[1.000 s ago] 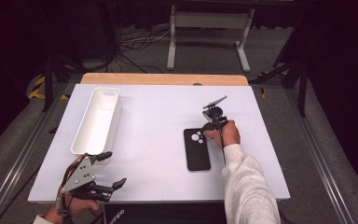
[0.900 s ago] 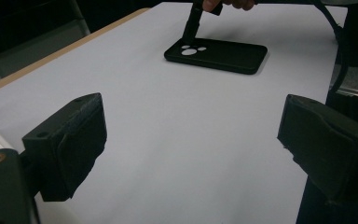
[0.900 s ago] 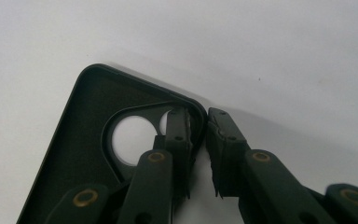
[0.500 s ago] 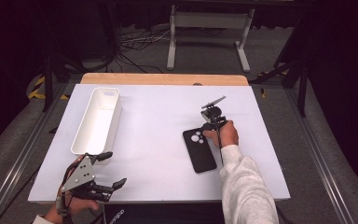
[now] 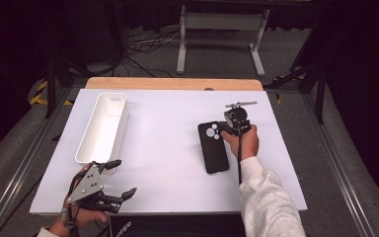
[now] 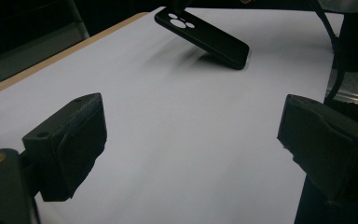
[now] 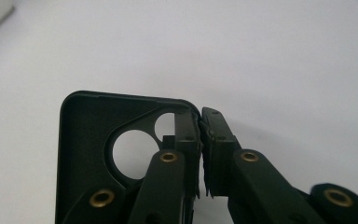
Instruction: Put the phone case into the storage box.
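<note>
A black phone case (image 5: 213, 148) with round camera holes lies at the right of the white table (image 5: 163, 168). My right gripper (image 5: 223, 129) is shut on the case's side wall at the camera corner. In the right gripper view the jaws (image 7: 200, 126) pinch that thin wall of the case (image 7: 84, 135). In the left gripper view the case (image 6: 205, 35) is tilted, its camera end raised and its far end on the table. Near the front left edge my left gripper (image 5: 123, 177) stands open with nothing between its pads (image 6: 74, 140).
A long white tray (image 5: 86, 143) stands at the left, just beyond the left gripper. A wooden strip (image 5: 172, 83) runs along the table's back edge. Metal rails flank both sides, and a stand with cables sits on the floor behind.
The right hand has risen and lifted the camera end of the case off the table, so the case now tilts. The left gripper has kept still.
</note>
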A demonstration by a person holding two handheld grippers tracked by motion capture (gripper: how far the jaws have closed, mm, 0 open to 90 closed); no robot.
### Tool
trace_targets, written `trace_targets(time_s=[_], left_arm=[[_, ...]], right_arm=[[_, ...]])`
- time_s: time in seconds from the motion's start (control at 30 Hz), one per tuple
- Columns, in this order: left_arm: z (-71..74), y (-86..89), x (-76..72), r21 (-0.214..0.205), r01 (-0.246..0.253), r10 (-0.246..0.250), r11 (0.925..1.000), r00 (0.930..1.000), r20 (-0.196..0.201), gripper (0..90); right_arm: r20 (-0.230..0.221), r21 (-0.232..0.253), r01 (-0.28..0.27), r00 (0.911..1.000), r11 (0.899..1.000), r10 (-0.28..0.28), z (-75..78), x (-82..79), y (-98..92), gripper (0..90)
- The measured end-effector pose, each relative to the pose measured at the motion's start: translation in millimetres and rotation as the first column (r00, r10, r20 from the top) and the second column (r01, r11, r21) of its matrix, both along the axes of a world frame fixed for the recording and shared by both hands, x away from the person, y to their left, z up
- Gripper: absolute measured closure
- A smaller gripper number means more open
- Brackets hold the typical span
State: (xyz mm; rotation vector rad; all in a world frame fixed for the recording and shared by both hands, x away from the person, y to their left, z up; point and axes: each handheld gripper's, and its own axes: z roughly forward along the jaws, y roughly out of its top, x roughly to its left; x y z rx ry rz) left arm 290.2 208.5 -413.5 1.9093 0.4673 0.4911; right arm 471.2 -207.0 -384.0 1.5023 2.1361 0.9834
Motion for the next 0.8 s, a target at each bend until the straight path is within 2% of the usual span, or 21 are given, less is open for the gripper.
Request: trace_targets(time_s=[0.13,0.23,0.37,0.4,0.47,0.5,0.57,0.63,0.67,0.7,0.8], left_arm=[[4.7,-9.3,5.6,-0.014,-0.020,0.020,0.9997,0.9998,0.004,10.2],[8.6,-19.7,9.5,-0.008,-0.033,0.033,0.9994,0.9994,0.012,11.8],[14.8,-34.4,12.8,-0.012,-0.031,0.032,0.9994,0.9988,0.036,12.1],[14.8,-34.4,12.8,-0.012,-0.031,0.032,0.9994,0.9988,0.036,12.1],[16.9,-42.5,16.1,-0.008,-0.040,0.040,0.9992,0.9981,0.047,12.9],[18.1,-46.6,18.1,0.001,-0.050,0.050,0.9987,0.9972,0.055,14.4],[20.3,-55.3,23.7,-0.012,-0.062,0.062,0.9980,0.9966,0.053,15.9],[23.0,-67.1,30.4,-0.018,-0.064,0.065,0.9978,0.9962,0.058,17.1],[23.0,-67.1,30.4,-0.018,-0.064,0.065,0.9978,0.9962,0.058,17.1],[25.1,-76.4,34.8,-0.024,-0.065,0.066,0.9976,0.9957,0.065,17.1],[27.9,-88.3,39.9,-0.041,-0.070,0.072,0.9967,0.9953,0.065,18.3]], right_arm=[[0.103,0.036,0.013,0.9945,0.999,-0.016,9.7,-11.5,-3.5,86.8],[0.177,0.071,0.019,0.9838,0.997,-0.031,16.5,-20.7,-6.3,86.8],[0.244,0.100,0.013,0.9689,0.995,-0.038,21.3,-30.8,-6.2,86.8],[0.244,0.100,0.013,0.9689,0.995,-0.038,21.3,-30.8,-6.2,86.8],[0.281,0.119,0.013,0.9587,0.993,-0.046,23.2,-36.1,-5.6,86.9],[0.287,0.123,0.008,0.9568,0.992,-0.043,23.5,-37.4,-5.3,86.9],[0.315,0.130,0.003,0.9481,0.991,-0.044,23.4,-42.3,-3.2,86.9],[0.325,0.141,-0.003,0.9448,0.990,-0.043,23.3,-44.9,-1.8,86.9],[0.333,0.147,-0.006,0.9421,0.989,-0.044,23.4,-46.4,-0.4,86.9],[0.341,0.147,-0.009,0.9392,0.989,-0.042,23.7,-47.8,1.3,86.9],[0.361,0.145,-0.020,0.9319,0.989,-0.034,23.9,-51.5,7.3,86.9]])
